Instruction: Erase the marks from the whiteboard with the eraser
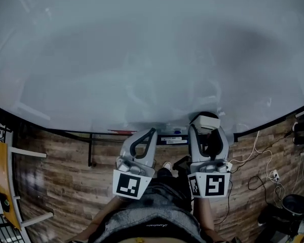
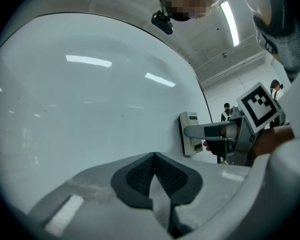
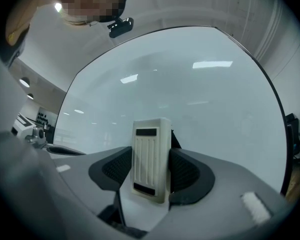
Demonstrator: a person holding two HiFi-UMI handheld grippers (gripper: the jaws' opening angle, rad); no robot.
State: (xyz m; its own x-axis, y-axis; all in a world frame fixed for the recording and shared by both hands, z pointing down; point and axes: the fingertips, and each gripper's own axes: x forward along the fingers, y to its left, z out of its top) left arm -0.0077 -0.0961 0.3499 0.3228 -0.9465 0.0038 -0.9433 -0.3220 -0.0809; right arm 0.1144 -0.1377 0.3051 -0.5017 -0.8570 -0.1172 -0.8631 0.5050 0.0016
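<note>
Head view: a large whiteboard [image 1: 142, 59] fills the upper field, its surface pale, with reflected ceiling lights and faint streaks. Below its lower edge runs a narrow tray [image 1: 157, 134] above a wood-plank floor [image 1: 55, 176]. Loose cables [image 1: 253, 161] lie on the floor at right.

The right gripper [image 1: 205, 123] is raised to the lower part of the board, near its bottom edge. It pinches a white eraser [image 1: 206, 121] between its jaws. The left gripper [image 1: 151, 132] is held just beside it, slightly lower, in front of the tray. Each gripper carries its marker cube towards the person, whose lap and shoe [image 1: 167, 165] show below.

Left gripper view: the left gripper [image 2: 153, 157] has its two dark ribbed pads [image 2: 140, 171] pressed together, with nothing between them. To the right, the eraser [image 2: 190, 133] sits with its flat face turned to the whiteboard [image 2: 90, 109] and appears to lie against it, carried by the right gripper [image 2: 202, 132].

Right gripper view: the right gripper [image 3: 151, 154] clamps the eraser [image 3: 151, 160] upright, one pad on each long side. The eraser's ribbed plastic back faces the camera, with the whiteboard [image 3: 200, 99] directly behind it.
</note>
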